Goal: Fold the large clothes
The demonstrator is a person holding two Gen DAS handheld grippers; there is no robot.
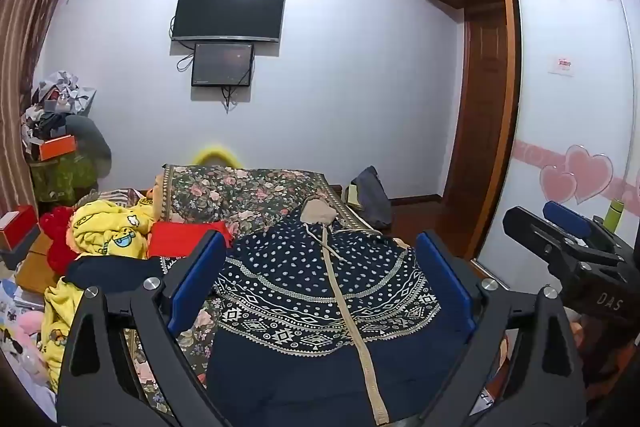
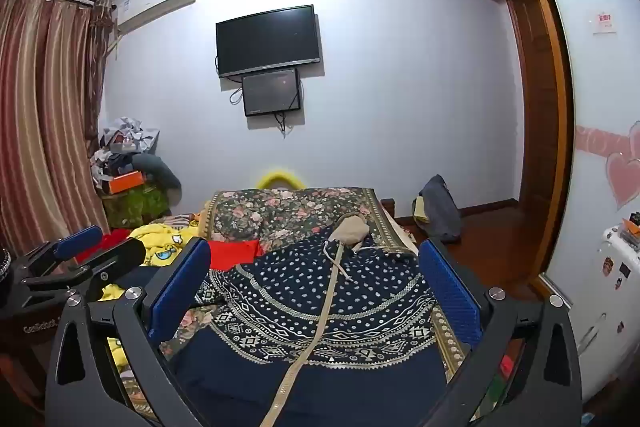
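A large navy garment (image 1: 316, 287) with white dots, patterned bands and a beige zipper strip lies spread on the bed, its beige hood (image 1: 318, 213) at the far end. It also shows in the right wrist view (image 2: 320, 299). My left gripper (image 1: 320, 279) is open and empty, held above the garment. My right gripper (image 2: 316, 287) is open and empty above it too. The right gripper also shows at the right edge of the left wrist view (image 1: 560, 239), and the left gripper at the left edge of the right wrist view (image 2: 92, 255).
The floral bedspread (image 1: 248, 191) covers the bed. Yellow cartoon blanket (image 1: 108, 231) and red cloth (image 1: 180, 241) lie at the bed's left. A cluttered pile (image 1: 56, 123) stands at the back left, a wardrobe (image 1: 568, 87) at the right, a grey bag (image 1: 372, 195) on the floor.
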